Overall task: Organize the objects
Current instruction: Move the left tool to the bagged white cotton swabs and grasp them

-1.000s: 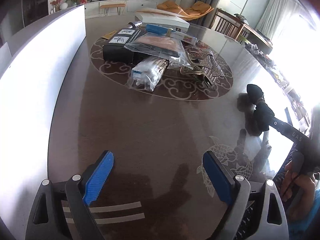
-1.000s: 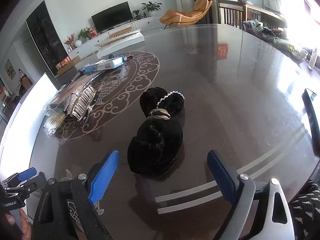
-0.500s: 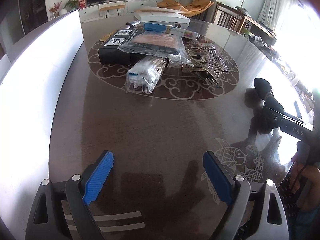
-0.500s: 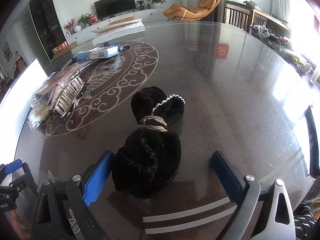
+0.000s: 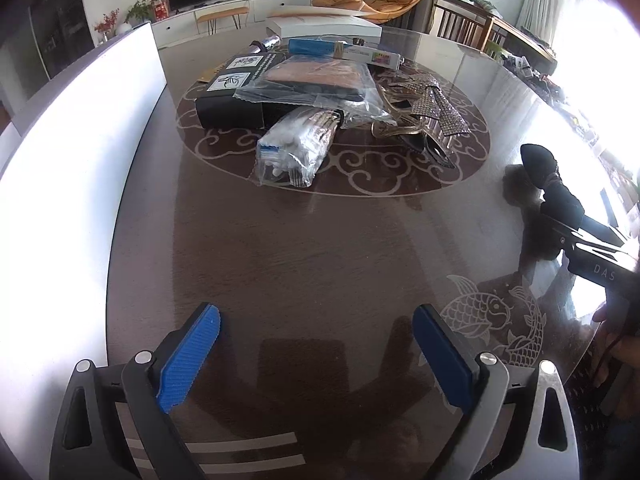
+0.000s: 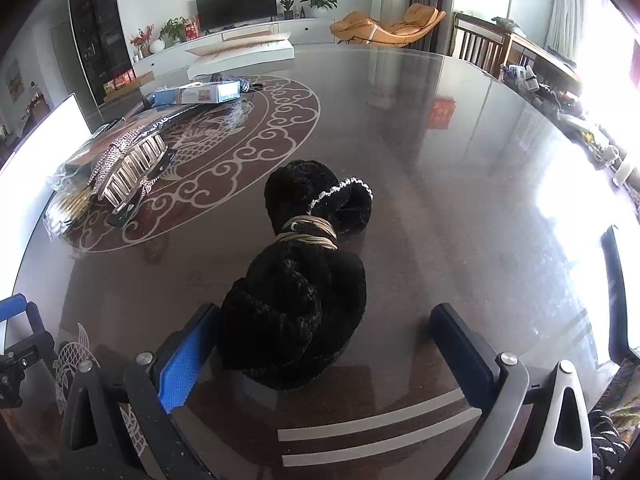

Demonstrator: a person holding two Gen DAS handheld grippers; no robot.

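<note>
A black fuzzy bundle (image 6: pixel 304 276), tied at its middle with a beige band (image 6: pixel 310 232), lies on the dark glass table (image 6: pixel 460 184). My right gripper (image 6: pixel 324 332) is open, and the near end of the bundle sits between its jaws, close to the left blue pad (image 6: pixel 182 360). The bundle also shows at the right of the left wrist view (image 5: pixel 550 184). My left gripper (image 5: pixel 316 344) is open and empty above bare table near the front edge.
A pile sits on the table's centre medallion: a black box (image 5: pixel 236 96), clear bags (image 5: pixel 296 148), a rhinestone hair clip (image 5: pixel 432 108), a blue box (image 5: pixel 344 50) and a white box (image 5: pixel 324 28). A white panel (image 5: pixel 72 168) runs along the left.
My right gripper has moved forward, so the black bundle now lies between its jaws. My left gripper has drifted slightly and stays open.
</note>
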